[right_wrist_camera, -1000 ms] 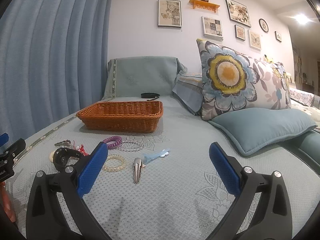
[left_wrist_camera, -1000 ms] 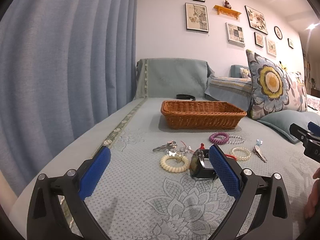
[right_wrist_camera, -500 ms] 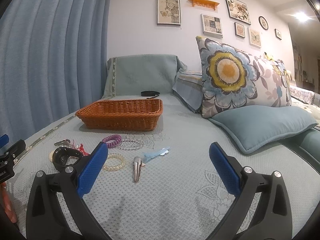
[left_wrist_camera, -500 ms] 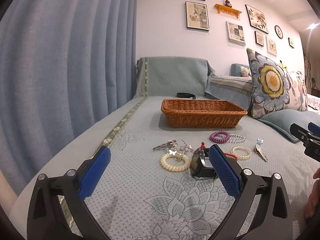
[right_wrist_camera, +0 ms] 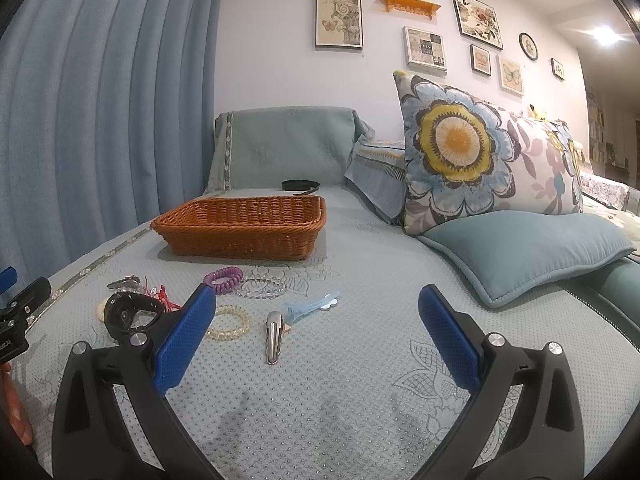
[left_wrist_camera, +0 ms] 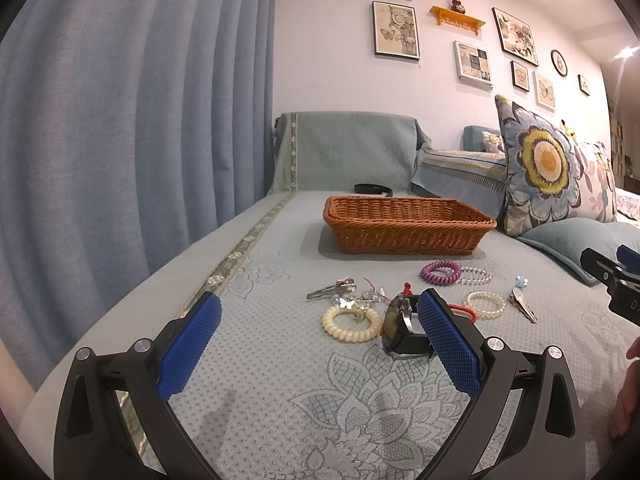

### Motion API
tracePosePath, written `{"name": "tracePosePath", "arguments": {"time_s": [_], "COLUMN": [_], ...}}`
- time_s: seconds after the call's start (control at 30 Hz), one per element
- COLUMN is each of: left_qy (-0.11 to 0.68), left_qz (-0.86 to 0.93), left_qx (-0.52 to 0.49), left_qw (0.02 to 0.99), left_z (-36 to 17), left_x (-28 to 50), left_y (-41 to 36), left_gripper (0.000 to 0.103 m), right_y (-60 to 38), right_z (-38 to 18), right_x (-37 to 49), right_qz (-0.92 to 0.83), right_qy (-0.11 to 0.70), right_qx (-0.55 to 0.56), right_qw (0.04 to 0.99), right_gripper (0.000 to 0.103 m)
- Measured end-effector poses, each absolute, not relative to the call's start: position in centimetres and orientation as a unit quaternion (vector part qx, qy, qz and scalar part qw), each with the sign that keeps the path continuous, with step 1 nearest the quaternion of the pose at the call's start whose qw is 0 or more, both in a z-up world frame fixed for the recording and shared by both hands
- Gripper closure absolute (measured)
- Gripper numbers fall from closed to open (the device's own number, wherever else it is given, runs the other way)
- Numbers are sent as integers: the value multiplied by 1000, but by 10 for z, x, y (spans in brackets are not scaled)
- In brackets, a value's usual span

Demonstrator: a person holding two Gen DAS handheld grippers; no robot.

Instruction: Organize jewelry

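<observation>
Nearest in the left wrist view, the left gripper stands wide apart and holds nothing; its blue pads hang low over the patterned sofa cover. Just past its right pad lies a black watch, partly hidden by that pad. Beside the watch to the left is a cream coil tie, with a small butterfly charm touching its far side.

The right gripper is also wide apart and holds nothing. Between its pads, a little ahead, lies a silver clip, and just behind the clip a light blue clip. A pale bead bracelet lies close to the left pad.

Farther on, a purple coil tie touches a clear bead bracelet. A red cord and a grey clip lie on the left side of the group.

Behind all the jewelry stands the wicker basket, well apart from the pieces. I cannot tell what is inside it. Behind the basket a black band lies on the seat. A flower cushion leans at the right.
</observation>
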State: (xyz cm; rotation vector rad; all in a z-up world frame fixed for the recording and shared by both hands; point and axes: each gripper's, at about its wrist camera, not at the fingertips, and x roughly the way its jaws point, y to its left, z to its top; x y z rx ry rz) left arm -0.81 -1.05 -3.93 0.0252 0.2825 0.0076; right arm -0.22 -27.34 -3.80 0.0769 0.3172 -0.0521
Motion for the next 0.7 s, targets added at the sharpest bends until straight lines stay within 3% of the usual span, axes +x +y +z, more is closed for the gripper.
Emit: {"name": "tracePosePath", "arguments": {"time_s": [0.33, 0.47, 0.5, 0.7], "left_qy": [149, 204, 216, 307], "left_qz": [5, -7, -9, -50], "left_qx": [4, -22, -31, -74], "left_qw": [989, 979, 976, 947], "left_z": [-40, -44, -45, -56], "left_x": [-6, 9, 13, 46], "left_y": [-9, 2, 6, 22], "left_gripper": [8, 8, 12, 26], "right_y": [-272, -269, -267, -265], "right_z": [-40, -42, -43, -52], "right_x": [5, 13, 15, 26], "right_qz": [-34, -36, -35, -10], "right_qy": [177, 203, 210, 262], "right_qx": [32, 14, 9, -1], "right_qw": [983, 978, 977, 965], "right_gripper": [6, 7, 7, 32]}}
